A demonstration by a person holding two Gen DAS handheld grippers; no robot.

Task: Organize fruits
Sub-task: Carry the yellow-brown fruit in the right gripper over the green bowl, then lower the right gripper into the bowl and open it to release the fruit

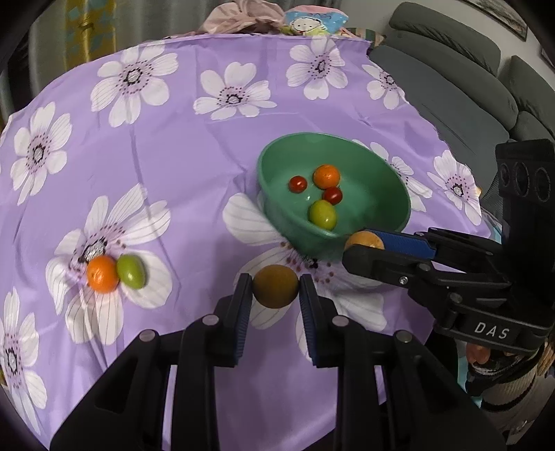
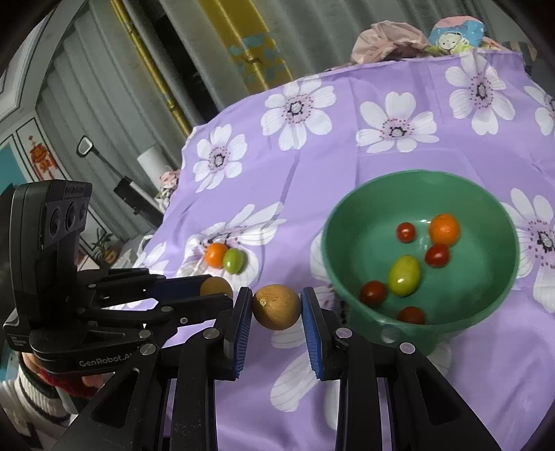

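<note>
A green bowl (image 1: 312, 239) (image 2: 367, 322) stands on the purple flowered cloth and holds an orange (image 1: 326, 176) (image 2: 444, 229), a green fruit (image 1: 323, 214) (image 2: 404, 275) and several red cherry tomatoes. In the left wrist view, my left gripper (image 1: 275, 279) is shut on a round brown fruit (image 1: 275, 288), above the cloth just in front of the bowl. My right gripper (image 2: 276, 294) is shut on another brown fruit (image 2: 276, 307) beside the bowl's near-left rim. Each gripper shows in the other's view (image 1: 359, 244) (image 2: 218, 288). A loose orange (image 1: 101, 273) (image 2: 215, 255) and green fruit (image 1: 130, 271) (image 2: 234, 261) lie touching at the left.
A grey sofa (image 1: 451, 97) runs along the table's right side. Crumpled clothes (image 1: 242, 14) and a cartoon cushion (image 1: 312, 20) sit past the far edge. The cloth drops off at the left edge (image 2: 184, 166), with cabinets beyond. A sleeve (image 2: 38, 392) shows behind the left gripper.
</note>
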